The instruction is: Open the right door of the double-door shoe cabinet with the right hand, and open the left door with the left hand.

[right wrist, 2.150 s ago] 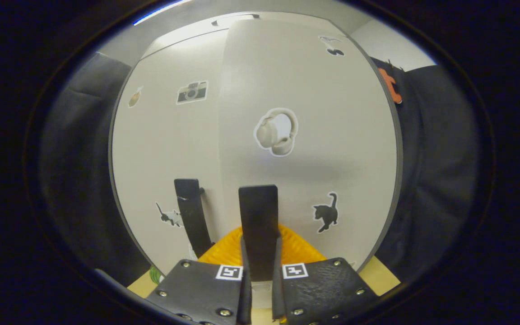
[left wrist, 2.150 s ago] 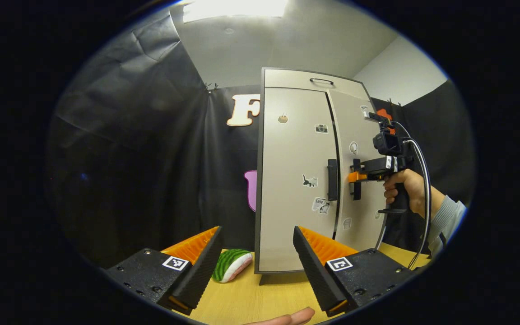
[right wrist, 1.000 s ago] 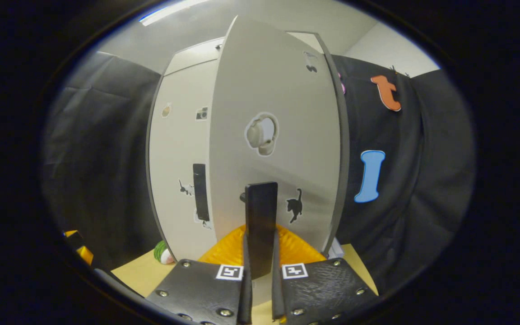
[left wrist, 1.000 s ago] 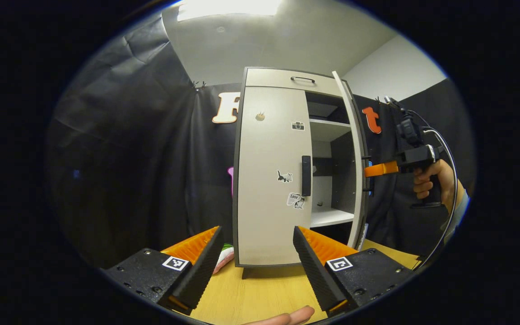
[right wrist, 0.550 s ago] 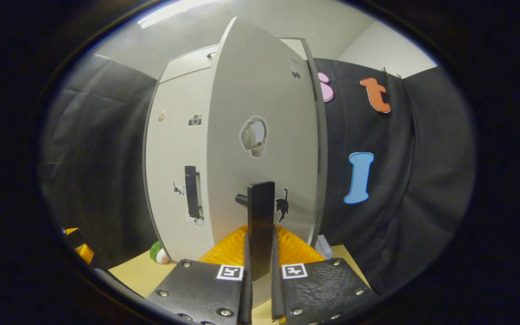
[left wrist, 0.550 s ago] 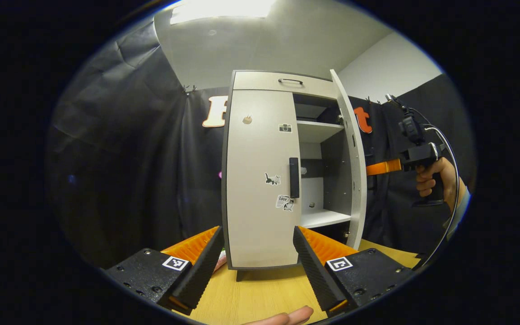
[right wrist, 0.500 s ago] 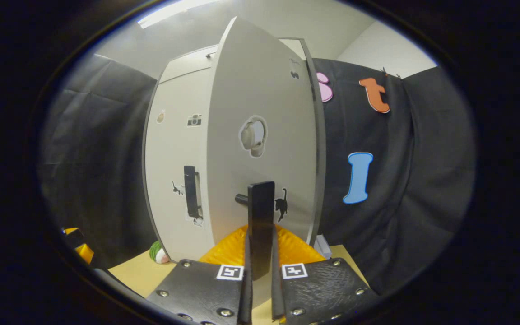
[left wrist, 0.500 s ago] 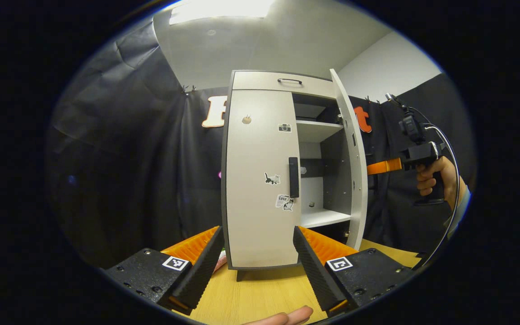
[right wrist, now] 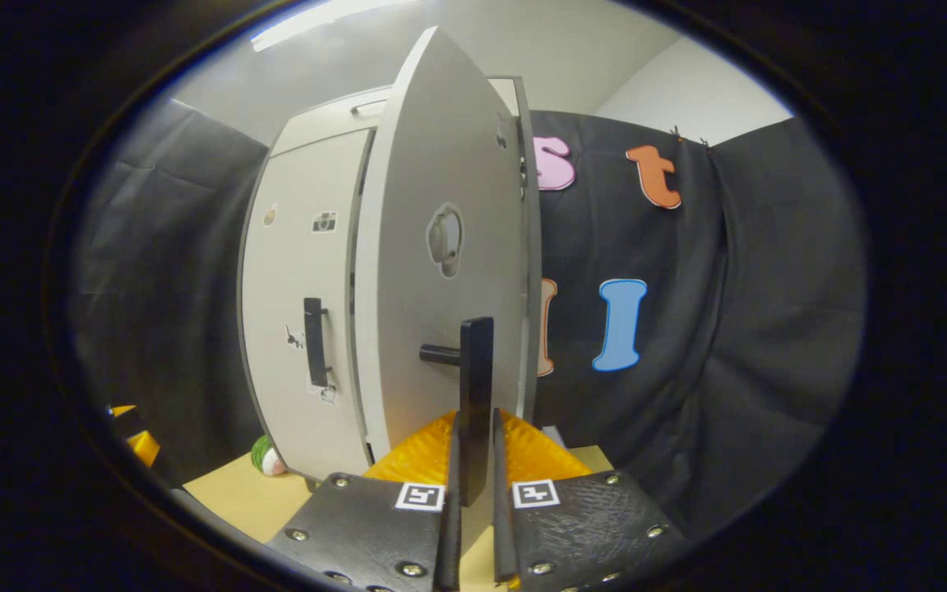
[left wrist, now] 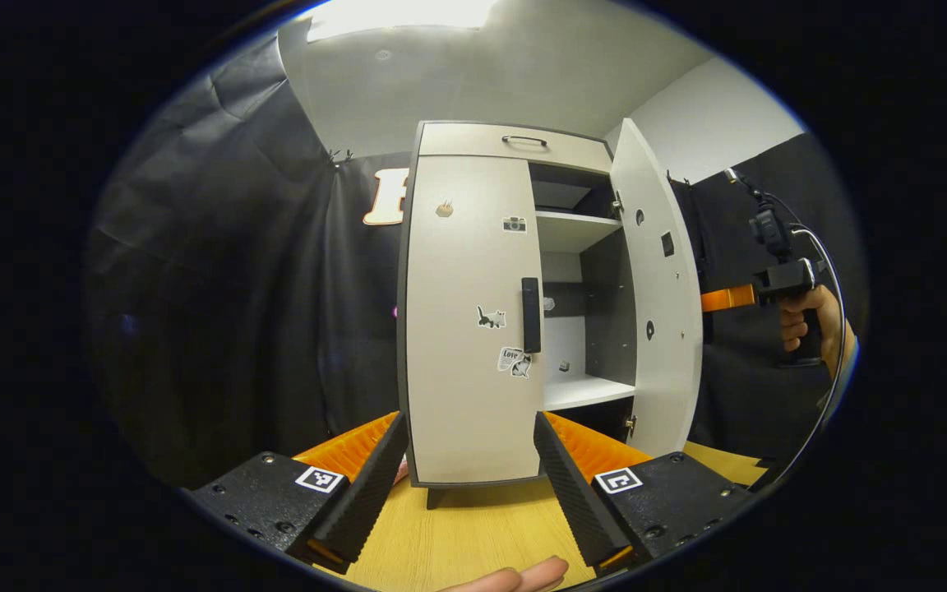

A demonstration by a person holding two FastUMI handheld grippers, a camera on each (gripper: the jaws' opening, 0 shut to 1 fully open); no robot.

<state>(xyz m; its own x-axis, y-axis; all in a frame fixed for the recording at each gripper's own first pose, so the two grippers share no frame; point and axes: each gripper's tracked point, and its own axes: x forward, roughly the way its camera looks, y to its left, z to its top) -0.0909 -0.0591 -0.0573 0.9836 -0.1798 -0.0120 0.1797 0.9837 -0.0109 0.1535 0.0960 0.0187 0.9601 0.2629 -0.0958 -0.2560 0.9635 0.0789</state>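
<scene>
The pale shoe cabinet [left wrist: 515, 144] stands on the table ahead of me. Its left door [left wrist: 461, 321] is closed, and the black bar handle [left wrist: 530, 315] lies above and between my left gripper's [left wrist: 469, 460] open fingers, well beyond them. The right door [left wrist: 656, 304] stands wide open, with its inner face turned to the left gripper view. In the right gripper view my right gripper [right wrist: 474, 444] is shut on the right door's handle [right wrist: 475, 386], in front of that door's outer face [right wrist: 441, 271]. A hand [left wrist: 806, 325] holds the right gripper [left wrist: 720, 298] beyond the open door.
Inside the cabinet are an upper shelf [left wrist: 576, 234] and a lower shelf [left wrist: 587, 393]. A watermelon-patterned toy [right wrist: 264, 455] lies on the wooden table [left wrist: 457, 543] by the cabinet's left foot. A fingertip [left wrist: 515, 580] shows at the bottom edge.
The right door has swung from shut to wide open, pulled by my right gripper, which moved right and outward with the handle. My left gripper stays open and has shifted only slightly.
</scene>
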